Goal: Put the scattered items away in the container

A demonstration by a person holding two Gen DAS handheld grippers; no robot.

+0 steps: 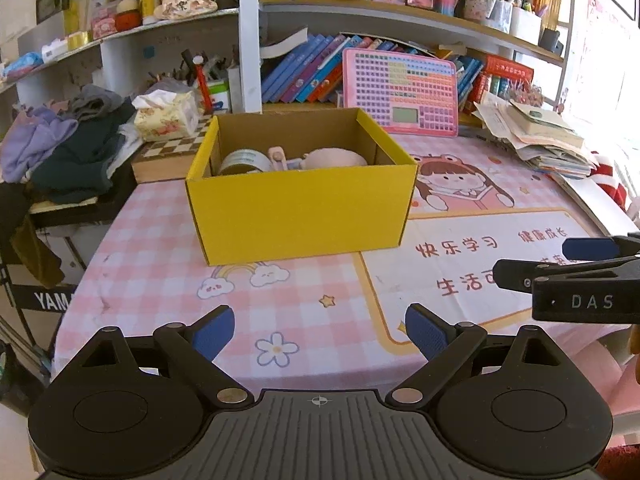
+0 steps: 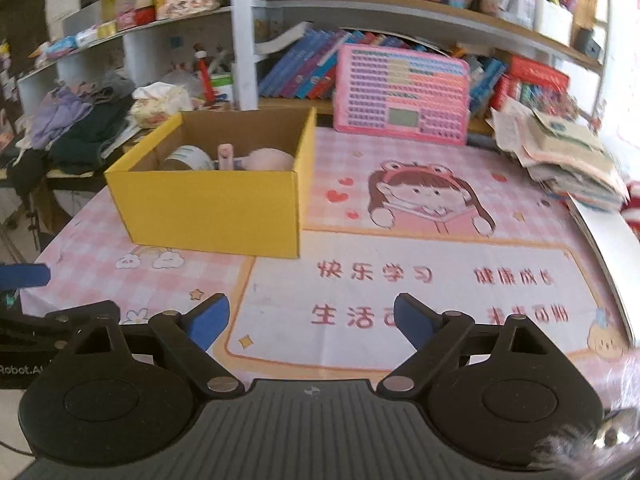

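A yellow cardboard box [image 1: 300, 212] stands open on the pink table mat; it also shows in the right wrist view [image 2: 212, 212]. Inside it lie a roll of tape [image 1: 240, 161], a pink clip-like item [image 1: 278, 158] and a pink round soft item [image 1: 336, 157]. My left gripper [image 1: 320, 338] is open and empty, low over the mat in front of the box. My right gripper [image 2: 312, 320] is open and empty, to the right of the box and nearer the front. The right gripper also shows in the left wrist view [image 1: 560, 268] at the right edge.
A pink keyboard toy [image 1: 402, 92] leans against books behind the box. A pile of papers [image 1: 540, 136] lies at the back right. A tissue pack [image 1: 166, 114], a chessboard [image 1: 172, 148] and piled clothes [image 1: 68, 140] are at the left. Shelves rise behind.
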